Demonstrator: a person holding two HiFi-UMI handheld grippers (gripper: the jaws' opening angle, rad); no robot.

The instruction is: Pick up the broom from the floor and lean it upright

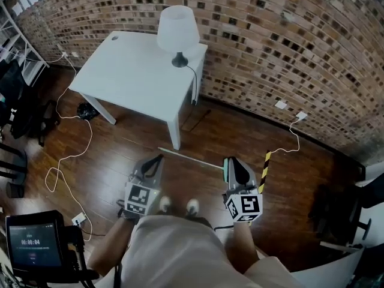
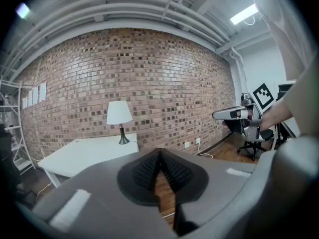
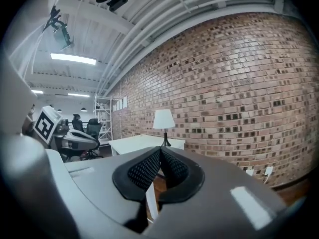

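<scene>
You've got both grippers out in front of you, held low over the dark wooden plank floor (image 1: pixel 120 155). Your left gripper (image 1: pixel 159 158) has its ribbed black pads pressed together with nothing between them. Your right gripper (image 1: pixel 230 161) is the same, pads tight together and empty. The long pale-handled broom (image 1: pixel 189 158) lies flat on the floor just ahead of your feet. Its handle runs from near the front leg of the white square table (image 1: pixel 132 71) across to a greenish end right at your right gripper's tip. Neither gripper touches it. A short yellow-and-black striped strip (image 1: pixel 265 170) lies just right of that gripper. On the table stands a white-shaded lamp (image 1: pixel 178 32), against the red brick wall (image 1: pixel 282 41).
</scene>
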